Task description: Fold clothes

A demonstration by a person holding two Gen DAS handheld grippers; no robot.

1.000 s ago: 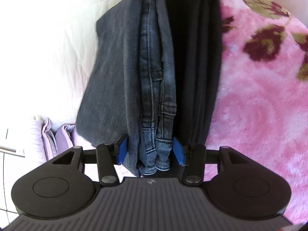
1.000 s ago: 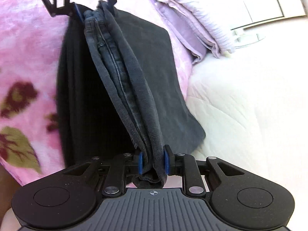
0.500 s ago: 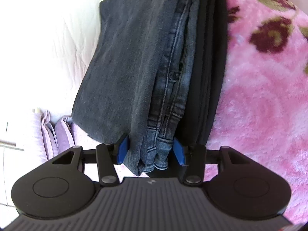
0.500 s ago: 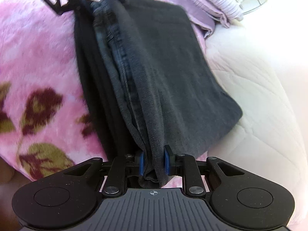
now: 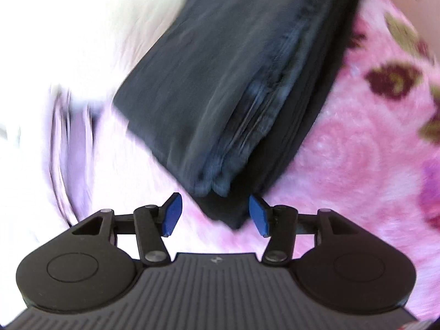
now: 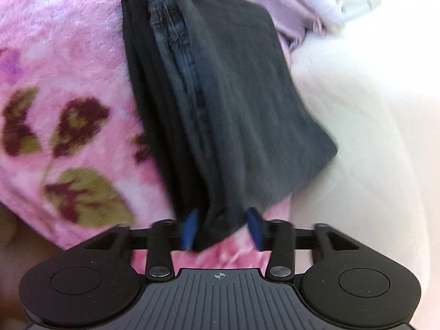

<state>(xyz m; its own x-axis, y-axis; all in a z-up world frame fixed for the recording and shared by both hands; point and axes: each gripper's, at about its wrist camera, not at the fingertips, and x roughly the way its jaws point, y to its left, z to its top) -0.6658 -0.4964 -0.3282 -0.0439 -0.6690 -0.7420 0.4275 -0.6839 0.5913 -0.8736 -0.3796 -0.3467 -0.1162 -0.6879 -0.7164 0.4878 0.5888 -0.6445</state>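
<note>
A second earlier both grippers pinched opposite ends of the folded dark jeans (image 5: 236,88), which hung upright as a narrow bundle between them. Since then the right gripper (image 6: 221,227) had just been opening, its blue pads parting from a tight pinch to stand off the cloth, the jeans' corner loose between them. The left gripper (image 5: 214,214) had also just been opening, and the jeans' end slipped forward out of its pads, only a corner left between them. The bundle tipped over from upright and settled flat, straddling the edge where the pink floral blanket (image 5: 357,151) meets the white quilt (image 6: 371,110).
</note>
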